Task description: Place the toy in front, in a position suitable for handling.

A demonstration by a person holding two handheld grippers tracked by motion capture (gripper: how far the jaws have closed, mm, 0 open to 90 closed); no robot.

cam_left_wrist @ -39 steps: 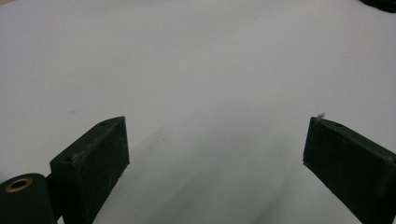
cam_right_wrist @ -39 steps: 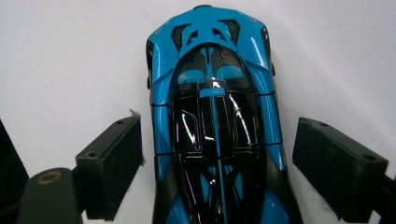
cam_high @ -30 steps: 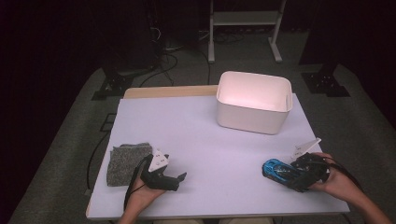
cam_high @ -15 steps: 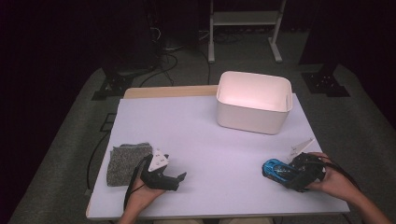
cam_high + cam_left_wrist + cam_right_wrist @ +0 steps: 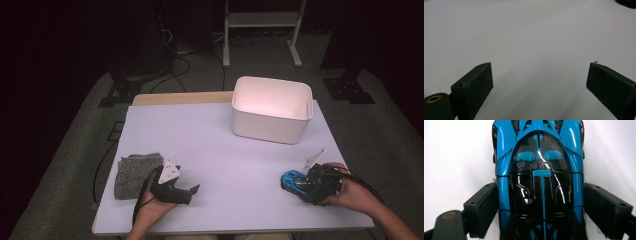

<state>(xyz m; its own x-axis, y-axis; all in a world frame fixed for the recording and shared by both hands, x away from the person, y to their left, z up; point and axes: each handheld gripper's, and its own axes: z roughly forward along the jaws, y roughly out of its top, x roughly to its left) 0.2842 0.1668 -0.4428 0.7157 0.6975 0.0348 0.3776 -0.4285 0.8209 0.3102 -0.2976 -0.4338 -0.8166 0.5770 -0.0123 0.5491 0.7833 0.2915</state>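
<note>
A: Listing from the largest down. Item one: the table (image 5: 215,145), pale lilac top, taking up the middle of the high view. Item two: white plastic bin (image 5: 270,116), open-topped, upper right of centre, nothing visible inside it.

B: And the grey piece at lower left?

A: Item three: folded grey cloth (image 5: 134,172), lying flat just beside the left gripper (image 5: 192,191). That gripper rests low on the table, jaws spread wide with only bare tabletop between them in its own view.

B: Then the right one?

A: Item four: right gripper (image 5: 306,183), lower right of the high view, a hand behind it. Item five, smallest: blue and black toy sports car (image 5: 540,177), wheels down on the table, lying lengthwise between the right gripper's jaws. The jaws stand against its flanks; I judge them pressed onto the body, though the contact is close enough that I would not swear to how firmly.

B: Risks?

A: The shell is glossy, curved and tapers toward the nose, so a light squeeze could let it squirt forward or twist out on lifting. It also has wheels: any push before a firm hold may roll it away. If it is bound for the bin, a low carry could knock the rim.
</note>
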